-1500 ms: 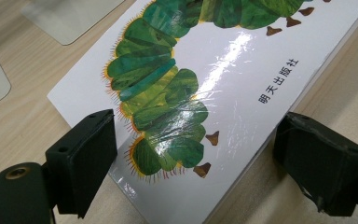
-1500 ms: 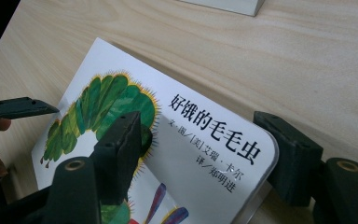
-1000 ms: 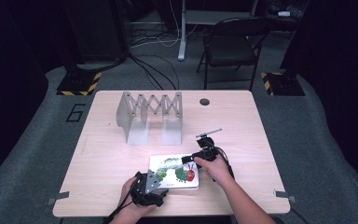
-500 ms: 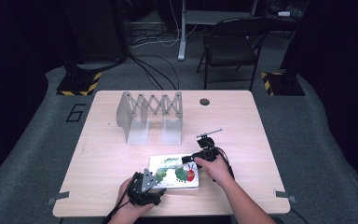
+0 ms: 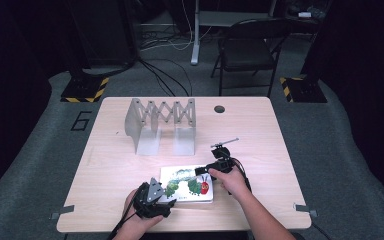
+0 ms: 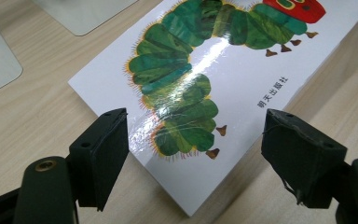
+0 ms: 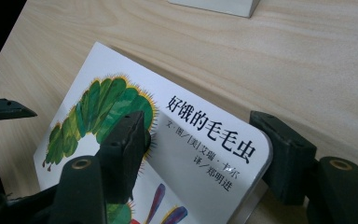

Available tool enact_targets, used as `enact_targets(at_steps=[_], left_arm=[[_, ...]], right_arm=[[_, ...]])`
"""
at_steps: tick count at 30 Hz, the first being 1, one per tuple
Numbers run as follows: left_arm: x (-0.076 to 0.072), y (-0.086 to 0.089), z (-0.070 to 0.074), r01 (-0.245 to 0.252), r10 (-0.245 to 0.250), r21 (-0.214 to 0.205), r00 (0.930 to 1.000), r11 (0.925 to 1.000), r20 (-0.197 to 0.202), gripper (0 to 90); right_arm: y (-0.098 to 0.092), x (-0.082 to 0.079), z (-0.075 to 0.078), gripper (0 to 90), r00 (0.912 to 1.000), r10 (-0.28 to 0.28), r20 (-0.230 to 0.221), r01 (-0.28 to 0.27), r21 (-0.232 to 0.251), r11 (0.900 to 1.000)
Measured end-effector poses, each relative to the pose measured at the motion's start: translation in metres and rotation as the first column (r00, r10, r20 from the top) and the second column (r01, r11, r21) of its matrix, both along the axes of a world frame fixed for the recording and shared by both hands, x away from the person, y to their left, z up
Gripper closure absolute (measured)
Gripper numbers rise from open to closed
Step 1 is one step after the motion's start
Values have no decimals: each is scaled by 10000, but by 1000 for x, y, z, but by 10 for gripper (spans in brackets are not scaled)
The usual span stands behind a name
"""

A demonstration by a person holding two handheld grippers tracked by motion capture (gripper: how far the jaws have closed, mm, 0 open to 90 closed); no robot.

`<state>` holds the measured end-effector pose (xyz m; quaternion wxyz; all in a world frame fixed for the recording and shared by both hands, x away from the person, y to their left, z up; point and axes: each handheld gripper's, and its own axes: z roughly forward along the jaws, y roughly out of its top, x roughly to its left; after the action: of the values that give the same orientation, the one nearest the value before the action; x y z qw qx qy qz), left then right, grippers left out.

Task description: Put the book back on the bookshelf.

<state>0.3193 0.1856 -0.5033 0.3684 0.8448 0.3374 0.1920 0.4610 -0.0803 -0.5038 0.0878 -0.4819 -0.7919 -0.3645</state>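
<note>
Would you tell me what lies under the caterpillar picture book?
The caterpillar picture book lies flat on the wooden table; bare wood shows along its edges. Whatever is beneath its cover is hidden.

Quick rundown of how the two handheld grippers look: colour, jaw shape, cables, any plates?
Both are black. The left gripper has blocky, flat-faced jaws on arms with brass-ringed holes; in the high view a grey three-cornered plate sits on top and a black cable trails from it. The right gripper has the same black jaws and ringed holes. Both forearms are bare, no sleeves.
</note>
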Motion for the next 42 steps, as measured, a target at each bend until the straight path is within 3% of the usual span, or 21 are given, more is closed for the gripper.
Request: enact_targets(at_steps=[5, 7, 8, 11, 14, 20, 26, 33, 38, 42], left_arm=[[6, 2, 1, -267, 267, -8, 9996, 9996, -21, 243], [8, 1, 0, -222, 220, -94, 9995, 9997, -237, 243], [9, 1, -1, -294, 294, -21, 9995, 9996, -134, 239], [12, -2, -2, -542, 533, -279, 9981, 9981, -321, 212], [15, -1, -3, -697, 685, -275, 9967, 9972, -434, 185], [23, -2, -7, -874, 798, -740, 9918, 9934, -1000, 152], [25, -1, -8, -798, 724, -712, 9923, 9943, -1010, 128], [26, -2, -12, -1053, 913, -1146, 9884, 9878, -1214, 101], [27, -2, -14, -1020, 879, -1197, 9891, 9876, -1180, 71], [28, 0, -18, -1227, 984, -1670, 9843, 9783, -1464, 54]], right_arm=[[0, -1, 0, 370, 9999, -57, -87, 57, 46, 10000], [0, -1, 0, 370, 9999, -64, -88, 65, 60, 10000], [0, 0, 1, 370, 9999, -30, -118, 31, 47, 10000], [0, -1, 1, 370, 9999, -32, -127, 32, 39, 10000], [0, -1, 0, 370, 9999, -45, -113, 45, 52, 10000], [0, -1, 0, 372, 9999, -31, -109, 32, 54, 10000], [0, -1, 0, 371, 10000, -30, -87, 31, 45, 10000], [0, -1, 0, 370, 10000, -20, -79, 20, 62, 10000], [0, -2, 0, 368, 10000, -98, -16, 98, 87, 9999], [0, -1, 0, 367, 10000, -29, 13, 29, 80, 10000]])
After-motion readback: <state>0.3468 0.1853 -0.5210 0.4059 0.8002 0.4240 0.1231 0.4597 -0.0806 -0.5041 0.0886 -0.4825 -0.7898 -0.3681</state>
